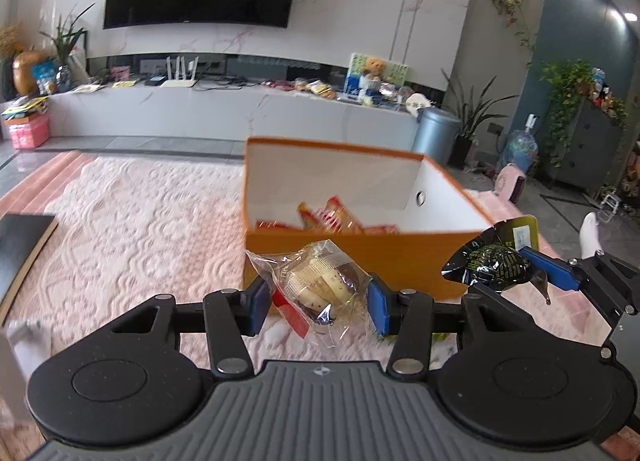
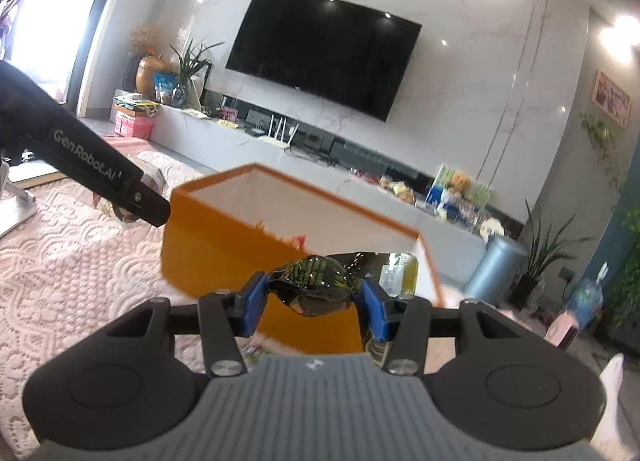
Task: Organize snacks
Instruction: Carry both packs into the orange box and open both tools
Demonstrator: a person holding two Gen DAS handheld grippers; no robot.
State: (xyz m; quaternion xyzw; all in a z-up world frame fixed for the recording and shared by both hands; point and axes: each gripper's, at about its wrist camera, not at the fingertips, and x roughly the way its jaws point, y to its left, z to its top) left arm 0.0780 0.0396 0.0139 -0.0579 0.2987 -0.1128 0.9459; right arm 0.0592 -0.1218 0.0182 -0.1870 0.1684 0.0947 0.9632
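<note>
**Holding a snack in each gripper by the orange box**

Gripping a clear-wrapped cake, the left gripper has its blue fingers pressed on the wrapper's two sides, just in front of the orange box. The right gripper pinches a black foil snack packet between its fingers, near the box's front corner. Red snack packs lie inside the box, which stands on a pink textured rug.

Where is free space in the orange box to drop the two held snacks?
The orange box is bare along its far white wall and right side by the round hole. Its near-left bottom is crowded with red packets.
</note>
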